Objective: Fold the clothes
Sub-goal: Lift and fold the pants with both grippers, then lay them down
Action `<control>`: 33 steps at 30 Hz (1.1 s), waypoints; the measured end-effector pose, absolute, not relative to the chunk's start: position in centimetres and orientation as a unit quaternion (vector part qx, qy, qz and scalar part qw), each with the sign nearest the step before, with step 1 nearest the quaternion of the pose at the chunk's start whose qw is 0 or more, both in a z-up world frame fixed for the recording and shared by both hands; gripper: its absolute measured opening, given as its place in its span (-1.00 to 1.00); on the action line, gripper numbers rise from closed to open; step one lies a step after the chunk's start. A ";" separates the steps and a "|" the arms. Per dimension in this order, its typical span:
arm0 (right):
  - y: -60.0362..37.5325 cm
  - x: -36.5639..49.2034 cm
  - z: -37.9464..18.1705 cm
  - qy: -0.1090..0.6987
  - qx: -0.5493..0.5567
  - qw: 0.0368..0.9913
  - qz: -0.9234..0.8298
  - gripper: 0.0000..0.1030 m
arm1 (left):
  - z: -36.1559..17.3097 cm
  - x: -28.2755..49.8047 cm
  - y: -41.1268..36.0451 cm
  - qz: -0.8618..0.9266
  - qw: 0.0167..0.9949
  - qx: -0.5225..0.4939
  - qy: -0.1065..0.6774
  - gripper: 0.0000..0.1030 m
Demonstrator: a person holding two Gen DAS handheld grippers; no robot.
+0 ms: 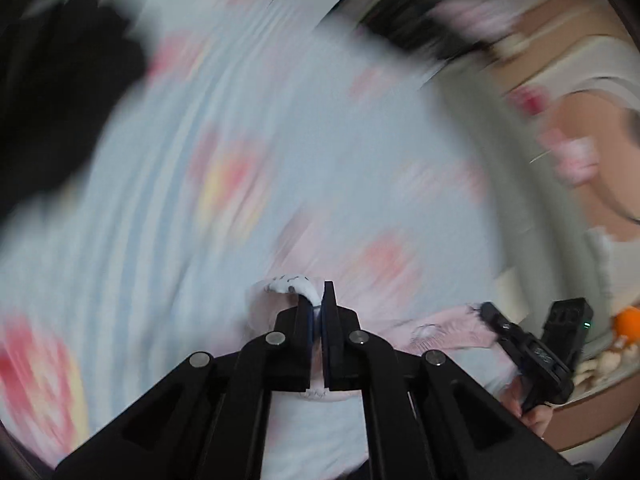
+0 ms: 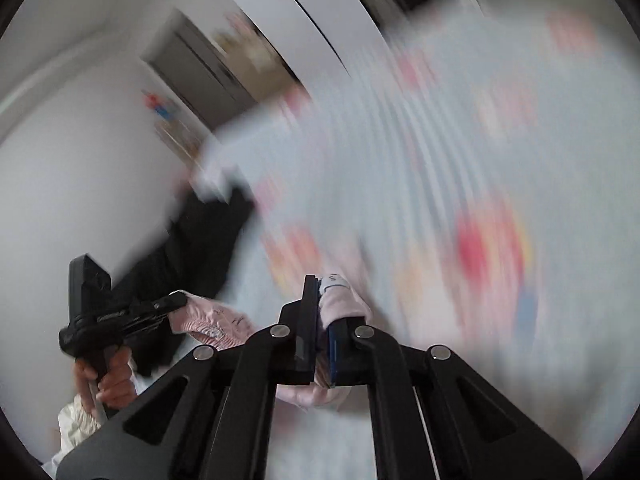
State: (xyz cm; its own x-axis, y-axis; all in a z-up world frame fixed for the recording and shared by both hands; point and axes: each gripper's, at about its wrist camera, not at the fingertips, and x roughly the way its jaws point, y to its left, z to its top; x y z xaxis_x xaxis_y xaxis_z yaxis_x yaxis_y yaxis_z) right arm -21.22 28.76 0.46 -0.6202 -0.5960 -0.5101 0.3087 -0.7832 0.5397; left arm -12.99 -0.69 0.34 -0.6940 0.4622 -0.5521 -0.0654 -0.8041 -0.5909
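A pale pink garment with small dark marks hangs between both grippers. My left gripper (image 1: 319, 305) is shut on a bunched edge of the pink garment (image 1: 290, 286), and the right gripper (image 1: 492, 314) shows at the right, clamped on the same cloth. In the right wrist view my right gripper (image 2: 318, 292) is shut on a fold of the pink garment (image 2: 342, 300); the left gripper (image 2: 176, 302) at the lower left grips its other end. A hand (image 2: 110, 380) holds that left tool. Heavy motion blur smears everything behind.
A blurred blue-and-white striped sheet with pink and yellow prints (image 1: 248, 160) fills the background. A black cloth (image 2: 192, 248) lies at its edge. A person in a white top (image 1: 600, 80) is at the right; an orange object (image 1: 628, 322) sits low right.
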 end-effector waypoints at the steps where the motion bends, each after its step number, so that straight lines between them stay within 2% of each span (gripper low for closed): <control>1: 28.8 -21.1 4.2 -0.200 0.310 0.266 -0.891 -0.96 | 4.9 -12.2 -1.0 0.899 0.156 -0.314 -0.264 -0.94; 3: 28.8 -20.9 11.7 -0.189 0.226 0.280 -0.914 -0.95 | 9.9 -10.0 -1.8 0.917 0.165 -0.262 -0.252 -0.93; 4: 28.9 -20.7 14.6 -0.184 0.192 0.286 -0.921 -0.95 | 10.6 -8.9 -2.6 0.920 0.157 -0.255 -0.251 -0.93; 6: 29.2 -18.8 15.0 -0.185 0.187 0.287 -0.921 -0.95 | 10.7 -7.0 -4.3 0.921 0.147 -0.254 -0.257 -0.93; 8: 29.6 -18.1 13.0 -0.187 0.211 0.278 -0.918 -0.95 | 7.6 -6.3 -5.6 0.905 0.150 -0.276 -0.285 -0.92; 10: 30.1 -17.0 8.4 -0.194 0.255 0.266 -0.909 -0.95 | 2.7 -5.8 -5.8 0.888 0.143 -0.320 -0.297 -0.92; 14: 30.9 -14.7 -2.5 -0.192 0.349 0.230 -0.888 -0.94 | -11.1 -5.0 -4.5 0.842 0.098 -0.440 -0.297 -0.92; 17: 31.3 -14.9 -13.1 -0.208 0.448 0.172 -0.852 -0.94 | -22.5 -4.6 -3.9 0.777 0.055 -0.539 -0.320 -0.92; 19: 31.9 -14.9 -19.1 -0.233 0.505 0.144 -0.819 -0.89 | -27.2 -3.2 -4.6 0.749 0.031 -0.562 -0.349 -0.90; 20: 32.1 -14.4 -20.1 -0.242 0.509 0.140 -0.814 -0.89 | -27.8 -2.3 -5.2 0.749 0.036 -0.544 -0.377 -0.88; 22: 32.5 -13.5 -21.8 -0.260 0.515 0.136 -0.806 -0.89 | -27.1 -0.2 -6.3 0.755 0.047 -0.501 -0.420 -0.58; 24: 32.3 -13.4 -22.0 -0.268 0.506 0.146 -0.807 -0.77 | -26.4 0.8 -6.5 0.764 0.050 -0.484 -0.423 -0.38; 25: 32.1 -13.3 -21.9 -0.270 0.501 0.149 -0.809 -0.65 | -26.2 1.0 -6.4 0.769 0.054 -0.482 -0.417 -0.29; 28: 31.0 -13.6 -20.8 -0.273 0.479 0.156 -0.820 -0.46 | -26.1 1.3 -5.7 0.775 0.053 -0.488 -0.397 -0.27; 31: 30.2 -14.7 -21.3 -0.281 0.482 0.157 -0.815 -0.15 | -26.0 1.5 -5.5 0.774 0.051 -0.492 -0.396 -0.27; 33: 29.6 -15.4 -21.9 -0.284 0.488 0.161 -0.810 -0.13 | -26.1 1.8 -5.7 0.773 0.052 -0.491 -0.399 -0.27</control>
